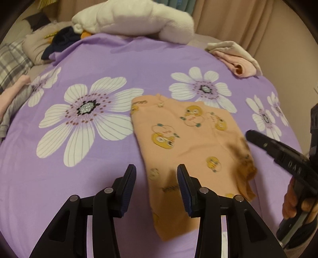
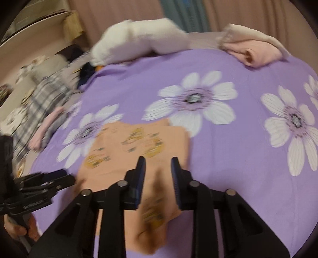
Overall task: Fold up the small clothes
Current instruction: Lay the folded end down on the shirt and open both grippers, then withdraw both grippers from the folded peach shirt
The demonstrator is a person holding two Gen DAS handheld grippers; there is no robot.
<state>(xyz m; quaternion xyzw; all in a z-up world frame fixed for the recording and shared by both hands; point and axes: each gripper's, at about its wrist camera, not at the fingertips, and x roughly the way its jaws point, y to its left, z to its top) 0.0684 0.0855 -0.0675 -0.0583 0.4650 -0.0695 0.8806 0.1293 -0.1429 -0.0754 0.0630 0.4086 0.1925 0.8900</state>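
Lying flat on the purple floral bedsheet (image 1: 95,158), folded: a peach child's garment (image 1: 188,142) printed with yellow cartoon figures, its lettering too blurred to read. Hovering released above its near edge, nothing between the jaws: left tool (image 1: 157,174). Hanging over the same cloth, jaws apart and gripping nothing: right tool (image 2: 158,168), marked "DAS" on its body in the left view. Resting at the far edge: rolled pink clothes (image 1: 238,59), white plush blanket (image 1: 139,17).

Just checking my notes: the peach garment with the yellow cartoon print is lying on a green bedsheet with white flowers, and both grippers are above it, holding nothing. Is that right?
Not quite. The bedsheet is purple, not green, as the left wrist view shows. The rest stands: the peach garment lies on it, and the left gripper and right gripper hold nothing.
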